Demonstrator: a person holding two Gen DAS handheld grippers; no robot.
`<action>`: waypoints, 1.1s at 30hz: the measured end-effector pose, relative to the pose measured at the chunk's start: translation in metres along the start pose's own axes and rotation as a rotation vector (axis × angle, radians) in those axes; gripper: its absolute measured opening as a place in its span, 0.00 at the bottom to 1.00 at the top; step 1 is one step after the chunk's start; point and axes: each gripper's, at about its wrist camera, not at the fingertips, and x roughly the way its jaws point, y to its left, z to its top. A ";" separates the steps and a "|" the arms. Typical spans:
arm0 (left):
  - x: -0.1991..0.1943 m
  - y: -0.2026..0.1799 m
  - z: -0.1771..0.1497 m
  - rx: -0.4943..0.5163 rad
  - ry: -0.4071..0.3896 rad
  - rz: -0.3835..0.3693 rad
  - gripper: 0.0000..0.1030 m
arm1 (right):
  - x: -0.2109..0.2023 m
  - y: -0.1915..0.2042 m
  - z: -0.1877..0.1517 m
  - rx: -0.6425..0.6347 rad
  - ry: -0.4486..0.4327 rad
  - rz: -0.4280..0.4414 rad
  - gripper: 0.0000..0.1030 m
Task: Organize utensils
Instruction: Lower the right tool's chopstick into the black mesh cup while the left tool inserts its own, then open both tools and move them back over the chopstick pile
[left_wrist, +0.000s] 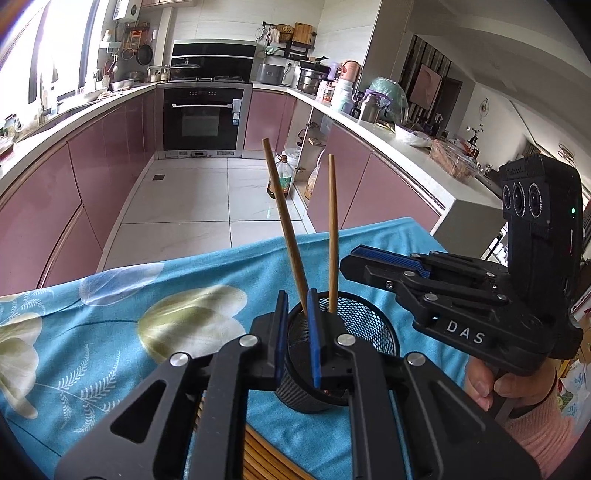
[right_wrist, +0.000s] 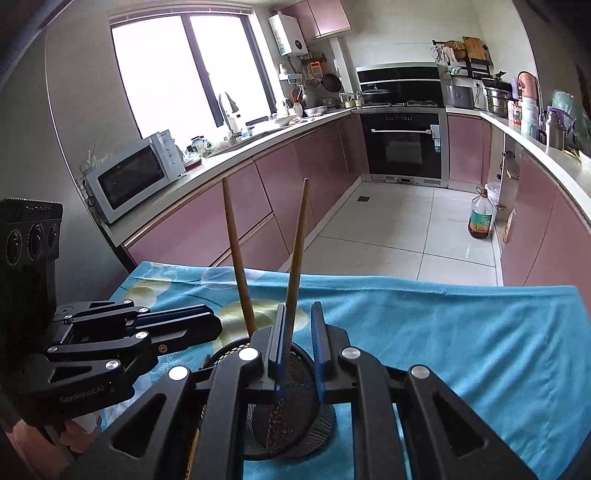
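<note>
A black mesh cup (left_wrist: 354, 332) stands on a blue flowered cloth (left_wrist: 147, 332). Two wooden chopsticks (left_wrist: 284, 225) (left_wrist: 333, 232) stand in it, leaning apart. My left gripper (left_wrist: 297, 308) is shut on the cup's near-left rim, one finger outside and one inside. In the right wrist view the cup (right_wrist: 295, 398) is tilted, and my right gripper (right_wrist: 301, 314) is open above it, with one chopstick (right_wrist: 297, 254) between its fingers against the left pad. The other chopstick (right_wrist: 238, 254) stands left of it. The right gripper also shows in the left wrist view (left_wrist: 351, 260).
A bundle of wooden chopsticks (left_wrist: 258, 458) lies on the cloth under my left gripper. Beyond the table's far edge are a tiled floor (right_wrist: 388, 229), pink cabinets, an oven (right_wrist: 404, 147) and an oil bottle (right_wrist: 480, 218). A microwave (right_wrist: 133, 177) sits on the left counter.
</note>
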 end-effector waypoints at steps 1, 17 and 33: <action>-0.003 0.001 -0.003 -0.006 -0.006 0.002 0.12 | -0.002 0.001 -0.001 -0.001 -0.004 0.001 0.14; -0.081 0.048 -0.087 -0.047 -0.079 0.153 0.46 | -0.068 0.059 -0.046 -0.180 -0.072 0.157 0.30; -0.046 0.054 -0.166 -0.102 0.130 0.178 0.47 | 0.012 0.088 -0.127 -0.195 0.244 0.094 0.30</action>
